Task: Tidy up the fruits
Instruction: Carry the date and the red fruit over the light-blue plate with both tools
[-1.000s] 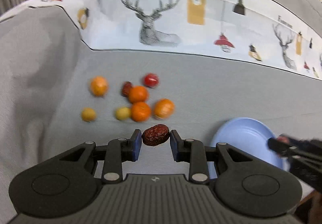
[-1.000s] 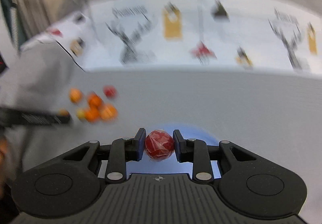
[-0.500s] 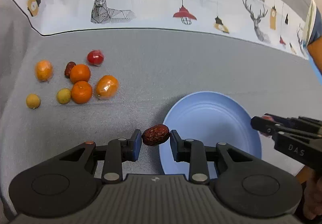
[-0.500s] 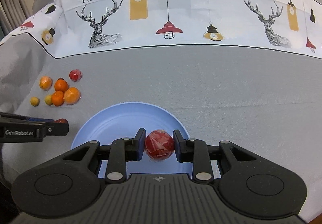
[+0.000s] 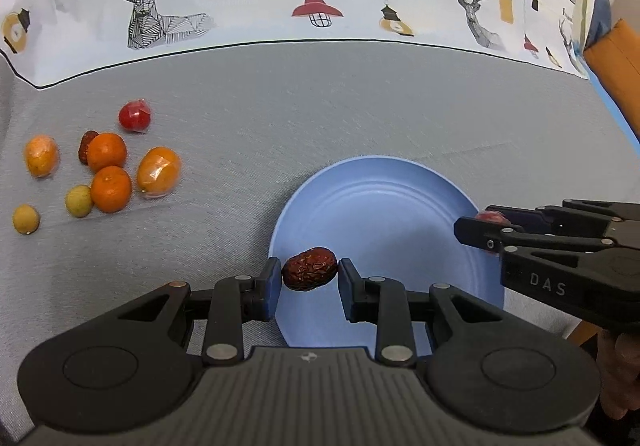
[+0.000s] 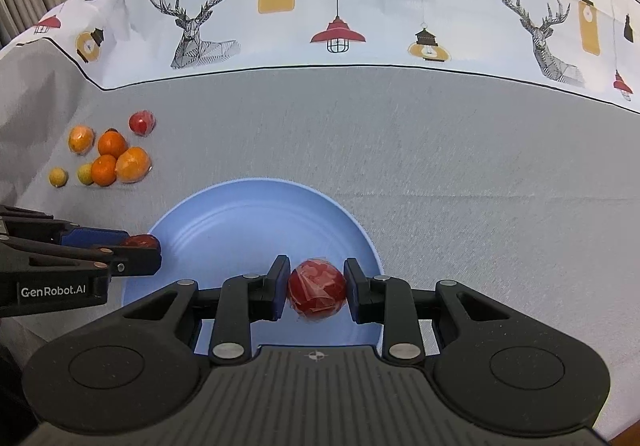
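Observation:
My left gripper is shut on a wrinkled dark red date, held over the near left rim of the blue plate. A wrapped red fruit sits pinched in my right gripper, above the near right part of the blue plate. In the left wrist view the right gripper reaches in over the plate's right rim. The right wrist view has the left gripper coming in at the plate's left rim. A pile of fruit lies on the grey cloth to the left.
The pile holds small oranges, wrapped orange fruits, yellow-green round fruits, a red wrapped fruit and a date. A white printed cloth band with deer and lamps runs along the far side. An orange object stands at the far right.
Both grippers have come down and in toward the blue plate with their fruits still held. The plate now fills more of both views, and the fruit pile has slid to the left.

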`<action>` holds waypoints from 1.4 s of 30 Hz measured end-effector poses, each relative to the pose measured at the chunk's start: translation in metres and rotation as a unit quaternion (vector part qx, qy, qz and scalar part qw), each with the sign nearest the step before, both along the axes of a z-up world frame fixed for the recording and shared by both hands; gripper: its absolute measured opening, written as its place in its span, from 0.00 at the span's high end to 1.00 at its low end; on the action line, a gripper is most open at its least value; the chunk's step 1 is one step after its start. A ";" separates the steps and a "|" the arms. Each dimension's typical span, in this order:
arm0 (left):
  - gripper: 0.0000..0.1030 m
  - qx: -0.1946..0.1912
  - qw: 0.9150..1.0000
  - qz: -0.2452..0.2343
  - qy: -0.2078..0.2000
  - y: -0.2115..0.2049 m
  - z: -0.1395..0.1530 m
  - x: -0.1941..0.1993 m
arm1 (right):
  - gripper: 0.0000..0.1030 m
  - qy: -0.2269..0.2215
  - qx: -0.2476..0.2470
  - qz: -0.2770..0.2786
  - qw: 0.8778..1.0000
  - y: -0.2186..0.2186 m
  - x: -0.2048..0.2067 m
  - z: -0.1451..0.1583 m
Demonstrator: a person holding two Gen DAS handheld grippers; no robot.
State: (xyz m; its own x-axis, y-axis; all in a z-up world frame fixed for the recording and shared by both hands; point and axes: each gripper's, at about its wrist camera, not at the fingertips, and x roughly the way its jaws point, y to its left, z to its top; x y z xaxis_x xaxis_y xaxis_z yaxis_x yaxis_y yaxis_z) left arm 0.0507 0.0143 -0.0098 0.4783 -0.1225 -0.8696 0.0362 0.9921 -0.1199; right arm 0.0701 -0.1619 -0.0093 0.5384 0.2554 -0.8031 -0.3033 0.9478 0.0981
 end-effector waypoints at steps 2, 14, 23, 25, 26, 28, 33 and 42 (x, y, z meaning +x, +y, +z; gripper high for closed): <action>0.67 -0.001 1.000 -0.003 0.001 -0.001 -0.001 0.000 | 0.70 0.002 -0.002 0.001 1.000 0.001 0.000 0.000; 0.67 0.000 1.000 -0.017 0.003 -0.004 -0.004 0.002 | 0.70 0.009 -0.013 0.005 1.000 0.003 0.002 -0.002; 0.67 0.000 1.000 -0.023 0.003 -0.006 -0.006 0.002 | 0.70 0.011 -0.015 0.008 1.000 0.006 0.001 -0.003; 0.67 -0.001 1.000 -0.024 0.003 -0.006 -0.006 0.002 | 0.70 0.011 -0.015 0.007 1.000 0.005 0.001 -0.003; 0.67 -0.001 1.000 -0.024 0.003 -0.006 -0.006 0.002 | 0.70 0.011 -0.015 0.008 1.000 0.005 0.001 -0.003; 0.67 0.000 1.000 -0.025 0.003 -0.006 -0.007 0.001 | 0.70 0.011 -0.015 0.008 1.000 0.005 0.001 -0.003; 0.67 -0.001 1.000 -0.027 0.003 -0.006 -0.007 0.002 | 0.70 0.011 -0.016 0.007 1.000 0.006 0.001 -0.003; 0.67 -0.001 1.000 -0.028 0.003 -0.007 -0.007 0.002 | 0.70 0.012 -0.017 0.009 1.000 0.006 0.001 -0.004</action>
State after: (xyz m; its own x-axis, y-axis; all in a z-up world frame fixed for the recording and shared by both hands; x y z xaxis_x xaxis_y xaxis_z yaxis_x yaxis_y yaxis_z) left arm 0.0526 0.0069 -0.0169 0.4657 -0.1498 -0.8722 0.0905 0.9885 -0.1215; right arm 0.0712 -0.1556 -0.0134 0.5140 0.2369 -0.8244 -0.3185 0.9451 0.0729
